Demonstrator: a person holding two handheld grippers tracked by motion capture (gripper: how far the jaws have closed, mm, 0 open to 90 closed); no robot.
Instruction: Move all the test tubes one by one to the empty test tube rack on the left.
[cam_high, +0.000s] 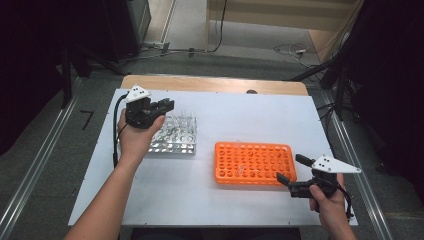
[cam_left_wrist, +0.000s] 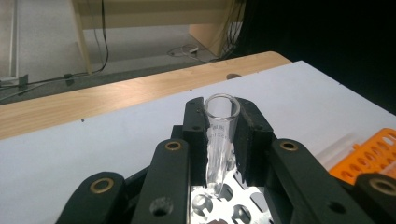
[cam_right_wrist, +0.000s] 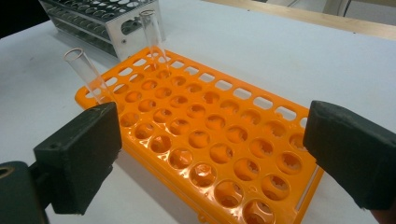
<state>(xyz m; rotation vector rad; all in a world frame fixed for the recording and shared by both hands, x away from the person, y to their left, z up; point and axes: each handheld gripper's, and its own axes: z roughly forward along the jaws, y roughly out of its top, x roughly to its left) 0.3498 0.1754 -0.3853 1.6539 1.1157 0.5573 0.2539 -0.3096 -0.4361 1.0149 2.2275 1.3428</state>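
Note:
My left gripper (cam_high: 161, 106) hovers over the silver metal tube rack (cam_high: 176, 136) at the table's left. In the left gripper view its jaws (cam_left_wrist: 219, 122) are shut on a clear glass test tube (cam_left_wrist: 218, 140), which stands upright with its tip just above the rack's holes (cam_left_wrist: 223, 204). My right gripper (cam_high: 292, 170) stands open by the near right corner of the orange tube rack (cam_high: 254, 162). In the right gripper view its wide-apart pads (cam_right_wrist: 79, 154) frame the orange rack (cam_right_wrist: 201, 140), where two clear tubes (cam_right_wrist: 88, 77) (cam_right_wrist: 153, 35) lean in far holes.
The racks rest on a white board (cam_high: 225, 205) laid over a wooden table (cam_high: 210, 83). Cables lie on the floor beyond. The metal rack (cam_right_wrist: 100, 21) sits behind the orange one in the right gripper view.

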